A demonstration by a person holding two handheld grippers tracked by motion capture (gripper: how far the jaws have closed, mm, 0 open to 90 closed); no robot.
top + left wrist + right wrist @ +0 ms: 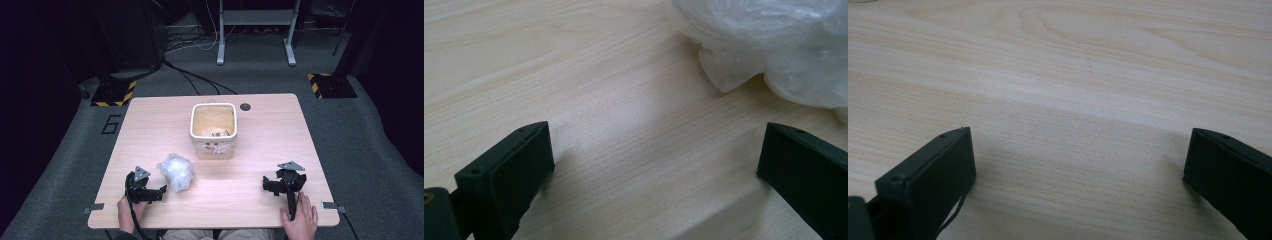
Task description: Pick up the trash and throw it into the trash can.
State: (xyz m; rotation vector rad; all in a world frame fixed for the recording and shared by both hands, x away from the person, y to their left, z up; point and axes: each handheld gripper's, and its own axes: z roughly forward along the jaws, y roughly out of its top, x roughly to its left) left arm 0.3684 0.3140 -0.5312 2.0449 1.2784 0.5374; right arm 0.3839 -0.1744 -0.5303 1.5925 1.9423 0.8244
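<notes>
I note both tongs gaping wide and empty on the pale wood-grain surface [260, 145], left tongs [162, 191] just beside the crinkled translucent plastic bag [176, 171], right tongs [266, 185] on bare grain near the front edge.

The high view looks down and toward twelve o'clock over the table [250, 150]. Both gripper views skim its wood closely; the left one shares the plastic bag [774, 45], probably at its one o'clock.
</notes>
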